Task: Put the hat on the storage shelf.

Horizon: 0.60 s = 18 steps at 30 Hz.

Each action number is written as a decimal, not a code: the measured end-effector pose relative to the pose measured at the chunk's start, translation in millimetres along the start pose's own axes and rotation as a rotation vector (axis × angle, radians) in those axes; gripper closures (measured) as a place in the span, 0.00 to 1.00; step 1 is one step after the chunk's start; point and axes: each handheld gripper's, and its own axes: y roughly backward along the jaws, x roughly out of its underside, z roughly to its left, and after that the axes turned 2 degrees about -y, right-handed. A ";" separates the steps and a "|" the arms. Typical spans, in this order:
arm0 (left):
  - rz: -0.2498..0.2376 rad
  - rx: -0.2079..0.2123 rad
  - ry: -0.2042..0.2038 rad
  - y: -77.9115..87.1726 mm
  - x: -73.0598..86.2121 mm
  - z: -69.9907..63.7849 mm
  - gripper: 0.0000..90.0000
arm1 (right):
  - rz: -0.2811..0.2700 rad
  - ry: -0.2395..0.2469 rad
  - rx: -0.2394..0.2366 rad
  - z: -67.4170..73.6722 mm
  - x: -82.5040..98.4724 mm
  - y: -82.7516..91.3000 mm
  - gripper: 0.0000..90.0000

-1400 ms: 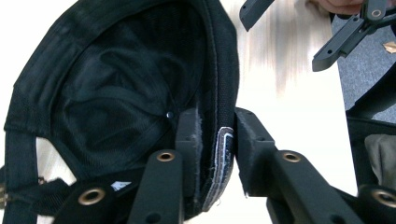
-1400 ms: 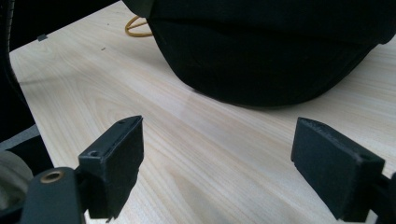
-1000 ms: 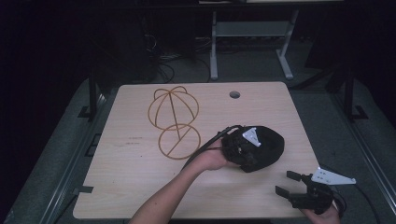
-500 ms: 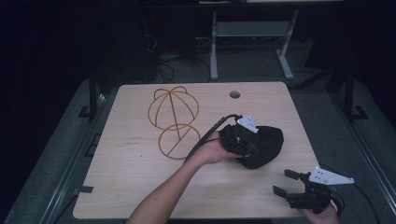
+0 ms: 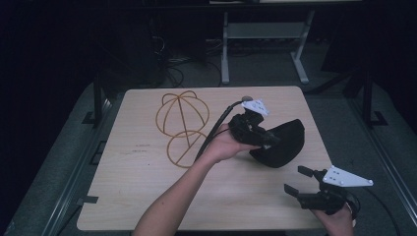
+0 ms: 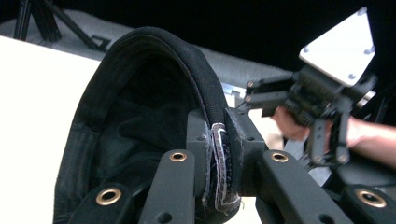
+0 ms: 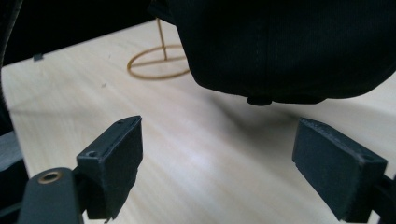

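Cap (image 5: 282,145) lifted clear of table (image 5: 147,196), black, hanging right of centre with its opening tipped toward the person's left. Left gripper (image 5: 260,137) clamped tight on the cap's back rim, the left gripper view shows the jaws pinching the edge band and its strap tab (image 6: 219,168). Right gripper (image 5: 297,184) low at the near right corner, jaws spread wide with nothing between them; in the right gripper view the cap's crown (image 7: 289,51) hangs just above and ahead of the jaws, its shadow on the wood, no contact. Wire hat stand (image 5: 182,128) sits left of centre, gold dome on a ring base, well apart from the cap.

Step in hand looks like carrying the cap up, likely toward the stand. Next move, as I judge it: swing the cap left over the dome, opening turned downward, then lower it. Right gripper could take the far rim to steady or spread it first. Risk: a one-sided grip lets the cap sag and catch the wires
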 end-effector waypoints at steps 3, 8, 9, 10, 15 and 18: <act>-0.041 0.007 0.017 7.5 -4.5 -0.8 0.89 | -0.045 0.004 0.029 -2.4 -6.8 2.9 0.17; -0.050 -0.003 0.016 11.7 -5.5 -2.8 0.89 | -0.091 0.021 0.060 -3.9 -15.8 4.2 0.17; -0.052 -0.003 0.017 11.7 -5.6 -2.8 0.89 | -0.097 0.022 0.065 -3.1 -17.5 3.9 0.17; -0.055 -0.002 0.017 11.6 -5.7 -2.7 0.89 | -0.105 0.028 0.066 -2.4 -19.1 3.3 0.17; -0.051 -0.002 0.015 8.3 -7.7 -3.6 0.89 | -0.110 0.059 0.066 1.9 -25.1 0.5 0.17; -0.052 0.005 0.012 3.2 -8.8 -4.1 0.89 | -0.107 0.087 0.069 10.5 -30.9 -1.3 0.17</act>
